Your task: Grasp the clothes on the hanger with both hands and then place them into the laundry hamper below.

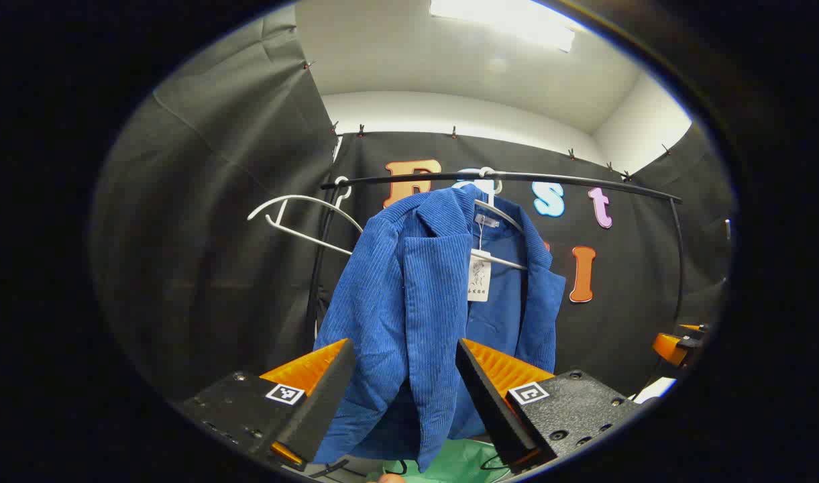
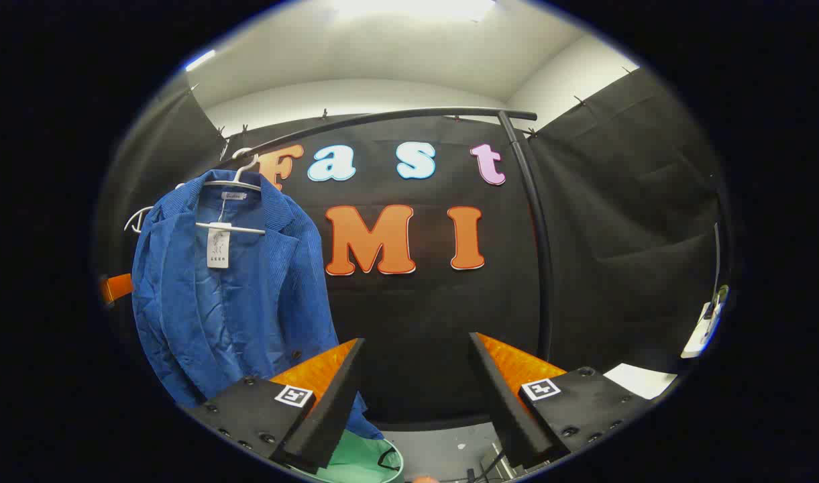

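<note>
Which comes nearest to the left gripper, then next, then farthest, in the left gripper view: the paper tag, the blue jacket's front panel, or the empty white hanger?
1. Blue jacket's front panel: hanging between the left gripper's fingers.
2. Paper tag: behind it, inside the jacket, upper right.
3. Empty white hanger: on the rail, upper left; its order against the tag is less certain.

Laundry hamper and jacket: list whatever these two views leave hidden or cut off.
- Laundry hamper: right gripper view, cut off by the bottom edge and partly behind the right gripper; its depth cannot be seen.
- Blue jacket: left gripper view, hem hidden behind the left gripper; contact with the fingers unclear.
- Paper tag: too small to read.
- Hanger: shoulders covered by the jacket.
</note>
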Motion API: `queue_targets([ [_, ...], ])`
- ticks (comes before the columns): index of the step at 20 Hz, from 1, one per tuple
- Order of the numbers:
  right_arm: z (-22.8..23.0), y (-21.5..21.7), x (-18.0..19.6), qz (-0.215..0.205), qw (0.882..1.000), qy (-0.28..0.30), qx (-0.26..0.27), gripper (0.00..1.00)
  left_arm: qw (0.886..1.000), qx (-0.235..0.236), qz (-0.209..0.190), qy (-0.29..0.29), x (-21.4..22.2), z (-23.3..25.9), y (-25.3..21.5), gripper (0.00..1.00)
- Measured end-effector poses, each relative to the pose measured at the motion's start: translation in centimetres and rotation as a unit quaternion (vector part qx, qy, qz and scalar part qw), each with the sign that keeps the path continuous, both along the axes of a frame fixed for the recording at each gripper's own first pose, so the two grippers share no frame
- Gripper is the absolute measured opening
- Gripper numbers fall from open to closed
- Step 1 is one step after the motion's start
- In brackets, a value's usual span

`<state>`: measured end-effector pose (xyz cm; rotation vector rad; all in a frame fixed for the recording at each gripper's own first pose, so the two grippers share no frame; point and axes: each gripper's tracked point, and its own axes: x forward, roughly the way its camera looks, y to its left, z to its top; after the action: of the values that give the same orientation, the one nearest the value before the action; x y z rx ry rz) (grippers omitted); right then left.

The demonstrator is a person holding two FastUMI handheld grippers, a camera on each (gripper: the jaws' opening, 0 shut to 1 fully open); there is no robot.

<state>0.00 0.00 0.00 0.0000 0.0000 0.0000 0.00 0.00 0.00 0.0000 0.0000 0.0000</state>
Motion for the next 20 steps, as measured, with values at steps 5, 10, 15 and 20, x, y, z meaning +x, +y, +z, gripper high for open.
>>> queue_targets([
  [5, 0.3, 0.3, -1.3, 0.006, 1.000, -0.002, 0.001, 0.97, 1.000, 0.001, -0.005, -0.003, -0.9, 0.3, -0.3, 0.95],
  [10, -0.5, -0.6, -1.4, 0.000, 1.000, 0.006, 0.013, 0.97, 1.000, -0.002, -0.007, -0.002, -1.2, 0.1, -0.6, 0.96],
  [15, -0.6, -1.6, -1.0, -0.012, 1.000, 0.009, 0.006, 0.98, 1.000, 0.003, -0.014, -0.003, -0.7, -0.1, -1.5, 0.95],
  [20, -0.8, 0.4, 0.6, -0.005, 0.999, 0.006, 0.033, 0.97, 1.000, 0.003, -0.017, 0.012, 0.5, -1.1, -2.1, 0.96],
])
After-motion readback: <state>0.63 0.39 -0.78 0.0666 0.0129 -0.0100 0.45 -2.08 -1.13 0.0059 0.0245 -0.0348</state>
